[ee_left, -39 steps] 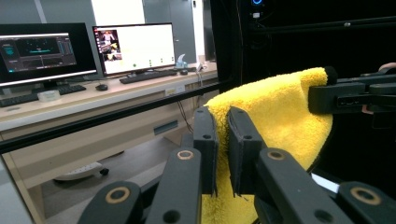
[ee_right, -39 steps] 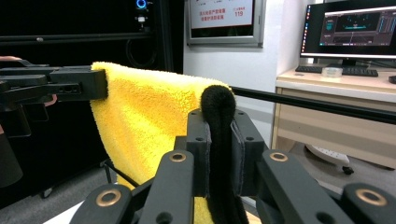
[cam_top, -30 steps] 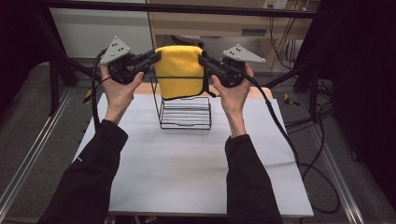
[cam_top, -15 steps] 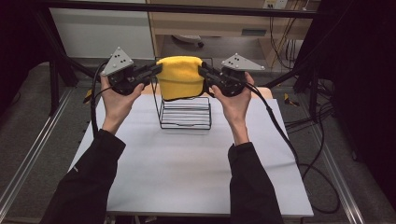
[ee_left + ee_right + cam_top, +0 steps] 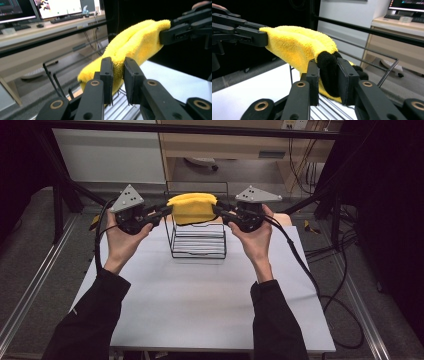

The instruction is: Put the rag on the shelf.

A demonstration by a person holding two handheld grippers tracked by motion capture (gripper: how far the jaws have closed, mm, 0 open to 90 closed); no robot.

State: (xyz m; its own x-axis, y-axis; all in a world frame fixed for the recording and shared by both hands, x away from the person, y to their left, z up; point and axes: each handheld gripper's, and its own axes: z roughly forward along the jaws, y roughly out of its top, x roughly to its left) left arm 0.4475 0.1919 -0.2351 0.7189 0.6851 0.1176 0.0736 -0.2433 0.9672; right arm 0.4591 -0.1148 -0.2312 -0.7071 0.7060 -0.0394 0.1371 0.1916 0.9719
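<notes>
**Towel's down on the rack, both claws starting to let go**

Compared with a second ago, you've lowered the yellow towel [image 5: 193, 208] so it now drapes over the top of the black wire rack [image 5: 198, 240], which sits at 12 o'clock on the white table [image 5: 200, 305]. Your left gripper [image 5: 161, 213] at 9 o'clock of the towel and right gripper [image 5: 223, 213] at 3 o'clock have just been opening, yet each still pinches a towel end between its pads. Looks like the release is next.

The towel's fluffy, folded double and sagging in the middle. There's a black trim [image 5: 328, 71] at the right end.
</notes>
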